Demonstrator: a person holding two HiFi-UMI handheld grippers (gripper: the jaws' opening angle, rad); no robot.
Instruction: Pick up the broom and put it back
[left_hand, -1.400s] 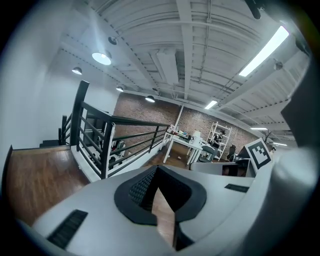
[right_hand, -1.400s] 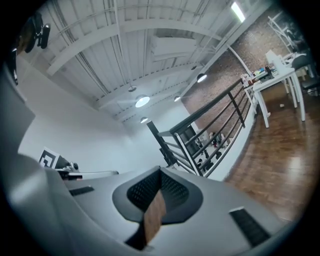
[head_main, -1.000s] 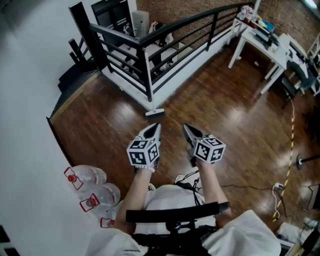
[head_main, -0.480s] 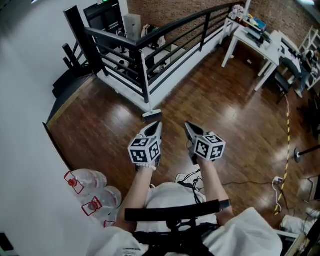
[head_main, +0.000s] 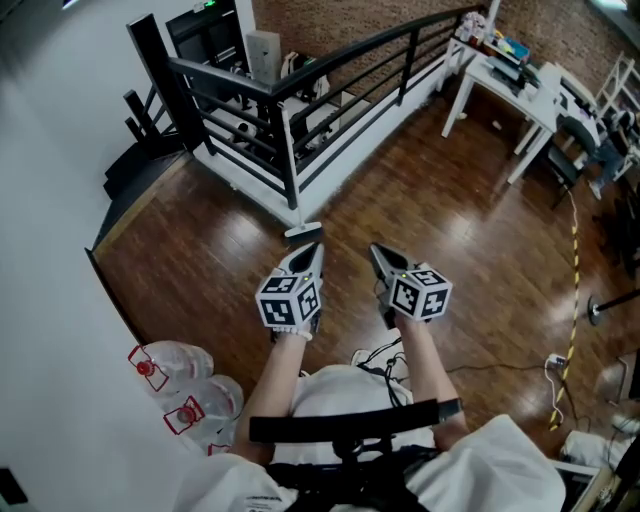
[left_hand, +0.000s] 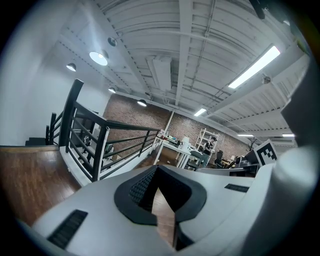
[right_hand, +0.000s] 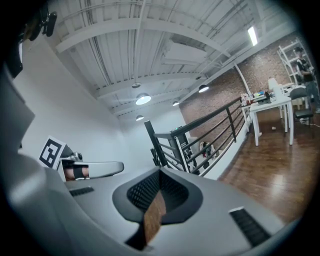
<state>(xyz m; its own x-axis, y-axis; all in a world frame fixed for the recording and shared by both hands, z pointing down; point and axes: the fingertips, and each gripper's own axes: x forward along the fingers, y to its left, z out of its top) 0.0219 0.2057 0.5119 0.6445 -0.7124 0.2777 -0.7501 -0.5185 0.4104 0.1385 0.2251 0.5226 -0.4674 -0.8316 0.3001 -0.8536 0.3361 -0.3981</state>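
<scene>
**Broom waits at railing's foot while both grippers stand empty**

A small, flat, pale-grey head (head_main: 304, 230) lies on the dark wooden plank floor (head_main: 450, 200), touching the foot of the corner post of the black metal railing (head_main: 291, 150). It appears to be the broom. Its handle cannot be made out against the post, so whether it stands or lies is unclear.

On the person's side of that post and near it, the grey left gripper (head_main: 314, 250), topped by its square-marker cube, points toward the head. Its jaws are closed together on nothing, and its own view shows only floor through the notch behind the tips. The right gripper (head_main: 377, 252), beside it and a little further from the post, is likewise closed tight and empty. Neither touches the broom.

Well away from the railing, by the white wall, stand clear plastic water jugs with red caps (head_main: 185, 375). Past the railing's far end is a white bench (head_main: 520, 82) cluttered with small items. A yellow cable (head_main: 577, 300) trails over the floor well to the right of the railing.

The task looks to be at its very start: the approach, with the pick-up not yet made. The next move would call for one gripper to open its jaws, reach down to the post's foot and find the handle. That handle is likely a thin shaft wanting a square, firm grip. Only then can the broom be lifted and carried to its place, which these views do not identify.
</scene>
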